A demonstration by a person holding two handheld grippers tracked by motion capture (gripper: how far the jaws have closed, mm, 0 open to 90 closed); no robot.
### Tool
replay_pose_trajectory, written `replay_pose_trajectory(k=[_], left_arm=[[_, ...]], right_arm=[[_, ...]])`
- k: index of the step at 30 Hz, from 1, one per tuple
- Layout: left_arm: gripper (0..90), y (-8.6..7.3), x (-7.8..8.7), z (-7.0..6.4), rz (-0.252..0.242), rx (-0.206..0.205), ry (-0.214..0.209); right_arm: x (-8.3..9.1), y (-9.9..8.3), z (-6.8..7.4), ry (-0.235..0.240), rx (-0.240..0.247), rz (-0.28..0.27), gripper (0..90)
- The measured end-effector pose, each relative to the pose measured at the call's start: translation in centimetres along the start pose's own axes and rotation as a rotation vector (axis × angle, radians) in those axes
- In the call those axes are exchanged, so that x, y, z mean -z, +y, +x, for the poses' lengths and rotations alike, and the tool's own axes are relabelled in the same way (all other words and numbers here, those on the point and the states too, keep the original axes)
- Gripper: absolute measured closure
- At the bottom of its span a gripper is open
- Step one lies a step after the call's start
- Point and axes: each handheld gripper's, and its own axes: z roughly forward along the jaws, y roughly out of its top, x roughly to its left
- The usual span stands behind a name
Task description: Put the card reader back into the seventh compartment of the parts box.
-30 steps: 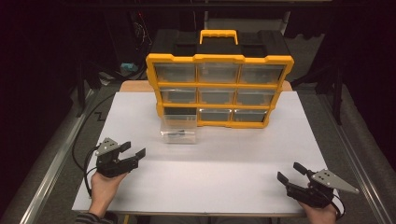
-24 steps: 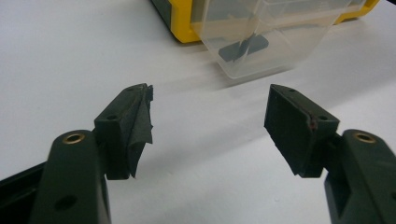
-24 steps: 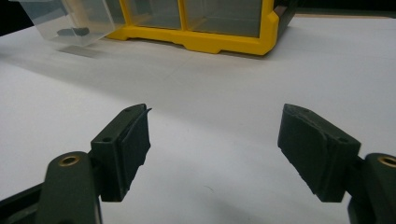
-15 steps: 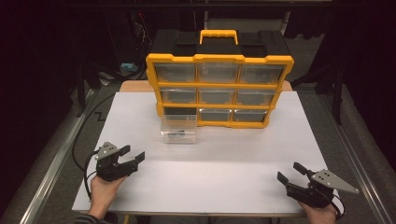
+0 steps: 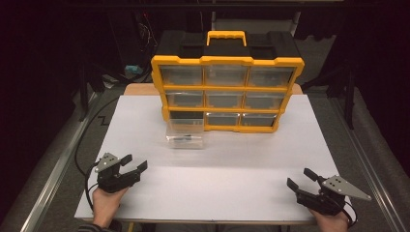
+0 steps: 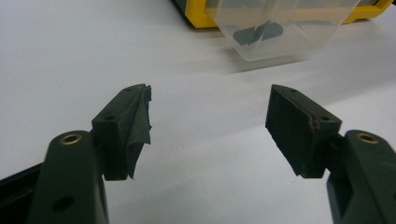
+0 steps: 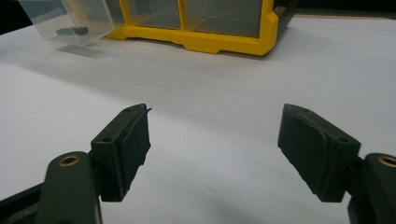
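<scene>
**Both grippers spread and empty, clear drawer ahead of the left one**

We see the left gripper (image 5: 134, 167) low over the white worktop (image 5: 227, 183), its jaws apart with nothing between them. In the left gripper view (image 6: 209, 122) the frayed pad on one jaw hangs loose at its edge. Straight ahead of this gripper, near but apart from it, sits the clear plastic drawer (image 5: 185, 135), pulled out of the yellow organiser (image 5: 227, 92) and resting on the worktop against the organiser's lower row. A small dark part (image 6: 258, 32) lies inside the drawer; we cannot tell what it is.

The right gripper (image 5: 300, 179) also rests low at the near edge of the worktop, jaws wide apart and holding nothing. From the right gripper view (image 7: 215, 149), the organiser stands well ahead and the drawer (image 7: 70, 21) lies far off to that gripper's front left. The two grippers are well apart from each other.
</scene>
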Motion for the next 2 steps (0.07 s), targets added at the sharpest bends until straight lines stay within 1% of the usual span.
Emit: replay_pose_trajectory(k=[2], left_arm=[[31.5, -0.03, 0.03, -0.01, 0.000, -0.001, 0.000]], right_arm=[[0.01, 0.00, 0.01, 0.000, -0.001, -0.001, 25.4]])
